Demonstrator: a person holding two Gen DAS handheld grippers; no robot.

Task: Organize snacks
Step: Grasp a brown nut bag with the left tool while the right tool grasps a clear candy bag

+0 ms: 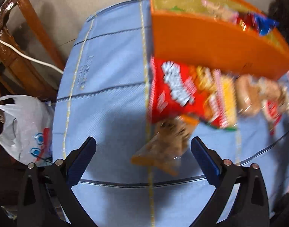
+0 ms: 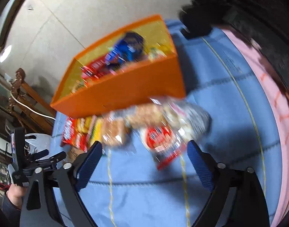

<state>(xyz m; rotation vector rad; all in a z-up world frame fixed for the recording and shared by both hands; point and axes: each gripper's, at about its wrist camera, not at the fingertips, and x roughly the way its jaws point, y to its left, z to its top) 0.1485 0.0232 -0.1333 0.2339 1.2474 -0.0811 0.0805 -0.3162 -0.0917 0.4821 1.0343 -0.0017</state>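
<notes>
Snacks [image 1: 210, 94] lie in a row on the blue tablecloth [image 1: 110, 87], just before an orange box [image 1: 210, 43] holding more packets. Left gripper [image 1: 143, 155] and right gripper [image 2: 144, 154] gape wide, gripping nothing.

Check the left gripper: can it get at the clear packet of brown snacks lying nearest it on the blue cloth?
Probably yes. The left gripper is open, the brown snack packet lies between its fingers, and nothing covers it; only the red bag touches its far end.
</notes>
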